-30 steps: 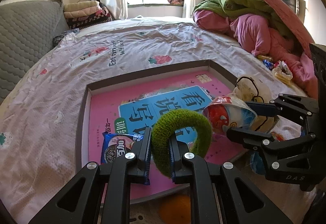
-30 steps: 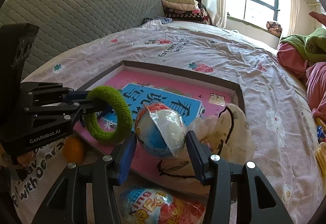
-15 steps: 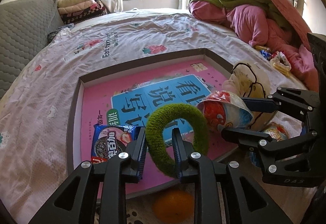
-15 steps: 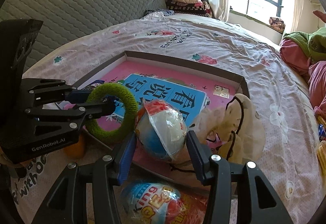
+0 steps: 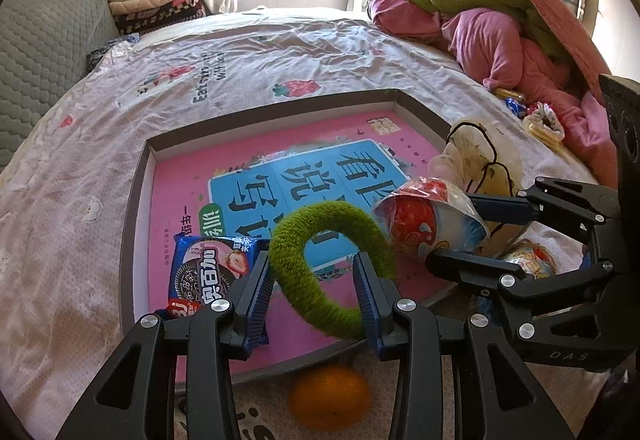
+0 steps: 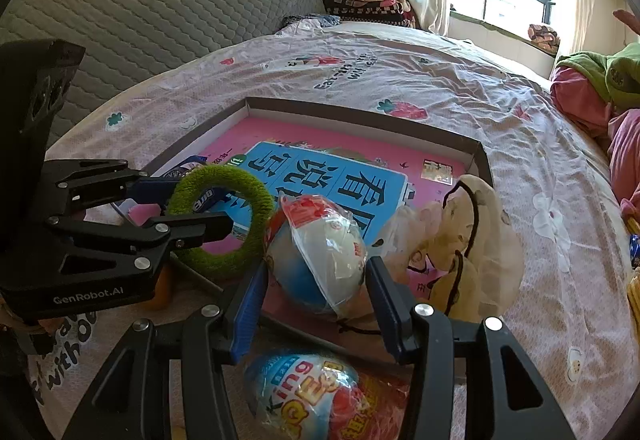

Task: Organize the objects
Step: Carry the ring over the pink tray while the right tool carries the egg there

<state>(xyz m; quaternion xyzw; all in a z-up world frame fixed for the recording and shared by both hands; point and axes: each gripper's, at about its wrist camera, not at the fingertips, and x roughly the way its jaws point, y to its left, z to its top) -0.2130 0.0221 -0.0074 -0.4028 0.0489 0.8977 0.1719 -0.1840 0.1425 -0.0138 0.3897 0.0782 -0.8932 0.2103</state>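
Your left gripper (image 5: pixel 312 282) stood wide around the green ring (image 5: pixel 332 264), releasing it into the tray (image 5: pixel 136 207). Your right gripper (image 6: pixel 316 288) gripped the wrapped egg (image 6: pixel 320 260) over the tray edge; lowering came next.

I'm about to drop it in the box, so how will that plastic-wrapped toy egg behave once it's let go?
The wrapped egg is round, so it will probably roll on the flat pink book. Its loose, glossy wrap looks slippery. The box wall should stop it.

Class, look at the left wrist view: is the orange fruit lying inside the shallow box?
No, the orange fruit lies on the bedsheet just outside the near rim of the shallow box.
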